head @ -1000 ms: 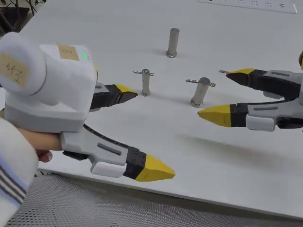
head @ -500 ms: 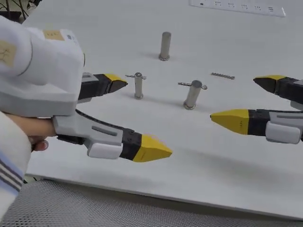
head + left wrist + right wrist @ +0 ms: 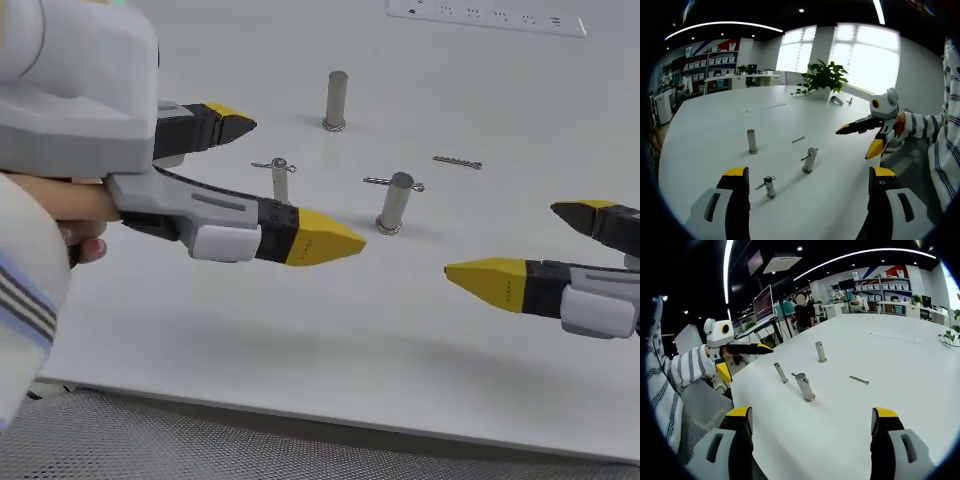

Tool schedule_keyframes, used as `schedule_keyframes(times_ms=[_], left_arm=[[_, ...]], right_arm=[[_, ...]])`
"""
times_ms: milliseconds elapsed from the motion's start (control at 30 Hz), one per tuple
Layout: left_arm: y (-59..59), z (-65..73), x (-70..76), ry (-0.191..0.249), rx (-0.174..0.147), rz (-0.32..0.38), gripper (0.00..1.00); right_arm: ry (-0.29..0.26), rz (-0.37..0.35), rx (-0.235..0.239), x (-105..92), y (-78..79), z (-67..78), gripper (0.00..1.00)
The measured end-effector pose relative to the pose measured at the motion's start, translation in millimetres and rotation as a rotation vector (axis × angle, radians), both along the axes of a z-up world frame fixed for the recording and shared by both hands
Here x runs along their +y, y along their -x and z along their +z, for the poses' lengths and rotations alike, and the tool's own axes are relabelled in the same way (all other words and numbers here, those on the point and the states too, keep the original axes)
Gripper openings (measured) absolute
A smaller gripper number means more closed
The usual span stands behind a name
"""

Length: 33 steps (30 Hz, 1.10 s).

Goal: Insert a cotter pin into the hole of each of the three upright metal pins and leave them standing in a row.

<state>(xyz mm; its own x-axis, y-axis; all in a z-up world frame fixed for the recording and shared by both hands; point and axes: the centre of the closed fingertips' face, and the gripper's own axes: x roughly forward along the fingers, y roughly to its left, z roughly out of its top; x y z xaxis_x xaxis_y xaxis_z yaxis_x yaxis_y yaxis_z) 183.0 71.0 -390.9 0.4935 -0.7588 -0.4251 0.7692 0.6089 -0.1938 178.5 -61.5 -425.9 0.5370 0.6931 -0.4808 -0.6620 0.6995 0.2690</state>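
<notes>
Head view, left to right across a white workbench (image 3: 330,340): left gripper (image 3: 300,181) held in a hand (image 3: 72,208) over the near edge at the left, jaws spread wide and gripping nothing. Just past its yellow tips, a short metal pin (image 3: 280,181), upright, a cotter pin (image 3: 266,165) through its head. Farther back toward the far edge, a taller metal pin (image 3: 335,100), upright and plain at the top. Nearer the middle of the bench, a third metal pin (image 3: 395,203), upright, a second cotter pin (image 3: 380,182) through its top. Right of that, a loose cotter pin (image 3: 457,162) lying flat on the bench, well apart from all three pins. Along the far edge, a white power strip (image 3: 485,15). Rightmost, right gripper (image 3: 505,240) hovering off the surface, jaws likewise parted and empty, yellow tips pointing left toward the standing pins.
</notes>
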Motion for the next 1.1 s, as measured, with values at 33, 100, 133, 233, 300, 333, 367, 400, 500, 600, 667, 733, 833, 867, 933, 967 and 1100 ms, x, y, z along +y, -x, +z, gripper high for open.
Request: schedule_keyframes(times_ms=[33, 100, 133, 233, 300, 333, 367, 400, 500, 600, 667, 733, 833, 867, 933, 967, 1100], left_arm=[[-1.5, -1.0, 0.2, -0.003, 0.006, 0.0, 0.98], [-4.5, -2.2, 1.6, -0.011, 0.014, 0.002, 0.94], [-6.4, -2.1, 2.4, -0.011, 0.014, 0.004, 0.92], [-15.1, 0.2, 4.4, -0.004, 0.005, 0.018, 0.92], [-24.5, 1.6, 7.1, -0.013, -0.009, 0.04, 0.92], [-28.9, 1.1, 8.9, -0.023, -0.013, 0.051, 0.92], [-33.7, 0.4, 10.5, -0.039, -0.019, 0.055, 0.92], [-37.8, 0.3, 11.6, -0.048, -0.025, 0.06, 0.92], [-52.9, 1.5, 12.6, -0.057, -0.033, 0.055, 0.92], [-68.5, 3.1, 12.9, -0.067, -0.05, 0.049, 0.91], [-79.8, 3.1, 13.6, -0.08, -0.058, 0.043, 0.91], [-89.9, 2.5, 13.8, -0.092, -0.061, 0.036, 0.9], [-101.5, 0.3, 12.9, -0.104, -0.062, 0.027, 0.9], [-104.0, -0.6, 12.6, -0.111, -0.063, 0.021, 0.89], [-109.1, -3.1, 11.9, -0.127, -0.063, 0.008, 0.88], [-113.1, -4.7, 11.4, -0.137, -0.064, 0.001, 0.88], [-127.3, -8.7, 12.2, -0.159, -0.065, -0.014, 0.84]], right_arm=[[-0.013, -0.014, -0.001, -0.3, 0.1, 1.7, 0.98], [-0.037, -0.035, 0.002, -0.4, -0.5, 4.8, 0.98], [-0.048, -0.042, 0.005, -0.2, -0.4, 6.0, 0.98], [-0.057, -0.05, 0.001, -0.4, 0.4, 9.8, 0.98], [-0.051, -0.05, 0.0, -0.6, 1.2, 11.0, 0.98], [-0.05, -0.051, 0.001, -0.9, 1.3, 11.3, 0.98], [-0.051, -0.052, 0.001, -1.0, 1.7, 12.1, 0.98], [-0.053, -0.053, 0.001, -1.1, 1.8, 12.7, 0.98], [-0.055, -0.056, 0.001, -0.9, 3.0, 14.2, 0.98], [-0.05, -0.055, 0.001, -0.9, 4.8, 14.5, 0.98], [-0.04, -0.055, 0.003, -1.2, 6.1, 13.8, 0.98], [-0.032, -0.055, 0.008, -1.7, 7.1, 12.6, 0.98], [-0.034, -0.06, 0.014, -1.6, 9.3, 12.7, 0.98], [-0.035, -0.062, 0.015, -1.7, 9.6, 12.8, 0.98], [-0.036, -0.065, 0.017, -2.0, 10.1, 12.8, 0.98], [-0.037, -0.068, 0.017, -2.5, 10.3, 13.1, 0.98], [-0.037, -0.078, 0.018, -5.2, 9.3, 13.6, 0.98]])
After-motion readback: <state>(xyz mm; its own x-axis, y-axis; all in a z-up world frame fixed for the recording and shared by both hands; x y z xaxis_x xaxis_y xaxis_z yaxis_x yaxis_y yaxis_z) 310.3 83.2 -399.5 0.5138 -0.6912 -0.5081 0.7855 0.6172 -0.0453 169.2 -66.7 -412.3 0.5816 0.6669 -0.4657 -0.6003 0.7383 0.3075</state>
